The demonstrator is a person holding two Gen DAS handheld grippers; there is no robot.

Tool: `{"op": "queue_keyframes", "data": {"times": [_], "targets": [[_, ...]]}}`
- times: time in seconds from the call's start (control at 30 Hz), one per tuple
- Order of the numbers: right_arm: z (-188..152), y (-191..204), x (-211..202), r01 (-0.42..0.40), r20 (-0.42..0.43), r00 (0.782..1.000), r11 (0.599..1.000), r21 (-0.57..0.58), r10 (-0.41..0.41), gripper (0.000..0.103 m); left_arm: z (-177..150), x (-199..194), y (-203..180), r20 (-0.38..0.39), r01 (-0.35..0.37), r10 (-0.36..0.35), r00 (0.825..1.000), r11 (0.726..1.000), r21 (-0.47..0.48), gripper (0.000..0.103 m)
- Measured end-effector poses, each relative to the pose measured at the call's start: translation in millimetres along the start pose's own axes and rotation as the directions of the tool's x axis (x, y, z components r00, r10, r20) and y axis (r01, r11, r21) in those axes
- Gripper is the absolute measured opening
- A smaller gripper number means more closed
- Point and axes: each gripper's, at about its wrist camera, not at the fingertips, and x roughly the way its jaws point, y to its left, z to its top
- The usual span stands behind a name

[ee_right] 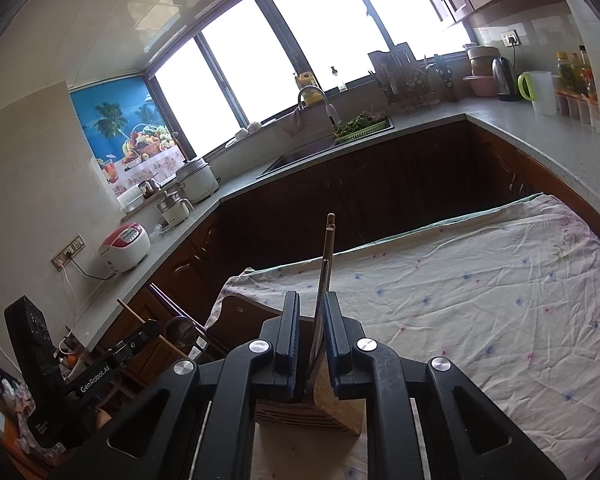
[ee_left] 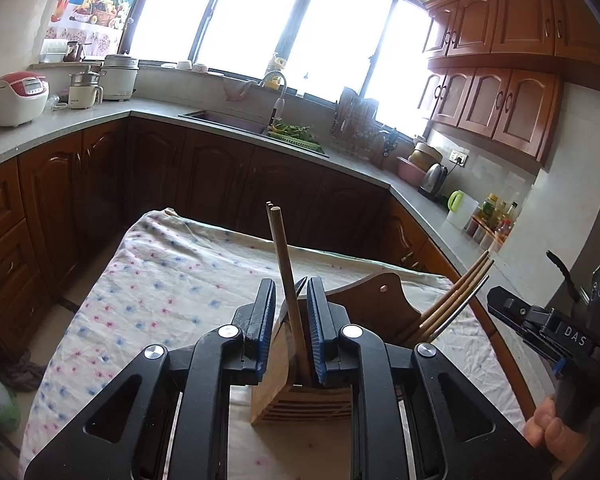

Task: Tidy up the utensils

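Note:
A wooden utensil holder (ee_left: 300,400) stands on the cloth-covered table (ee_left: 160,280), right under both grippers; it also shows in the right wrist view (ee_right: 332,404). My left gripper (ee_left: 292,292) stands partly open around wooden chopsticks (ee_left: 286,264) that rise from the holder's near compartment; the pads do not press them. My right gripper (ee_right: 312,308) stands narrowly open around a metal utensil and chopsticks (ee_right: 327,256) in the holder. More chopsticks and a metal handle (ee_left: 456,300) lean out of the holder's far right compartment.
The holder's tall wooden back board (ee_left: 376,300) rises behind the left gripper. The right gripper's body (ee_left: 548,320) is at the right of the left wrist view. Kitchen counters (ee_left: 60,128), a sink (ee_left: 236,120) and cabinets surround the table.

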Motion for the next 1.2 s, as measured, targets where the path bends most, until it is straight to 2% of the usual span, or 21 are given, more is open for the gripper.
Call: {"op": "queue_keyframes", "data": {"times": [0.1,0.13,0.17,0.2,0.27,0.3,0.67,0.83,1.0,1.2], "targets": [[-3,-1,-4,-0.002,0.006,1.0,1.0,0.003,0.002,0.044,-4,-8,1,0.012,-0.011,0.011,1.0,1.0,-0.003,0.043],[-4,-1,-5,-0.002,0.007,1.0,1.0,0.005,0.002,0.047,-5,-10,2,0.009,-0.018,0.018,1.0,1.0,-0.004,0.047],[-6,-2,-6,-0.004,0.008,1.0,1.0,0.009,0.004,0.054,-7,-12,3,0.004,-0.027,0.027,1.0,1.0,-0.01,0.061],[-8,-2,-7,-0.005,0.009,1.0,1.0,0.012,0.005,0.064,-9,-14,5,0.006,-0.032,0.032,0.999,0.999,-0.017,0.07],[-12,-2,-9,-0.008,0.007,1.0,1.0,0.013,0.008,0.074,-13,-19,8,0.006,-0.039,0.039,0.999,0.999,-0.021,0.072],[-15,-1,-10,-0.01,0.005,1.0,1.0,0.01,0.01,0.076,-15,-20,9,-0.002,-0.045,0.045,0.999,0.999,-0.024,0.078],[-28,11,-26,-0.01,0.003,1.0,1.0,-0.027,0.01,0.08,-29,-44,19,-0.013,-0.064,0.063,0.998,0.997,-0.045,0.086],[-36,17,-39,-0.01,0.008,1.0,0.999,-0.031,0.01,0.085,-34,-58,21,-0.02,-0.065,0.064,0.998,0.996,-0.055,0.09],[-54,30,-61,0.002,0.046,0.999,0.995,-0.095,0.003,0.093,-46,-77,26,-0.027,-0.06,0.058,0.998,0.996,-0.07,0.094],[-83,39,-89,0.012,0.095,0.995,0.989,-0.147,0.002,0.095,-67,-103,25,-0.027,-0.066,0.065,0.998,0.996,-0.055,0.094]]}}
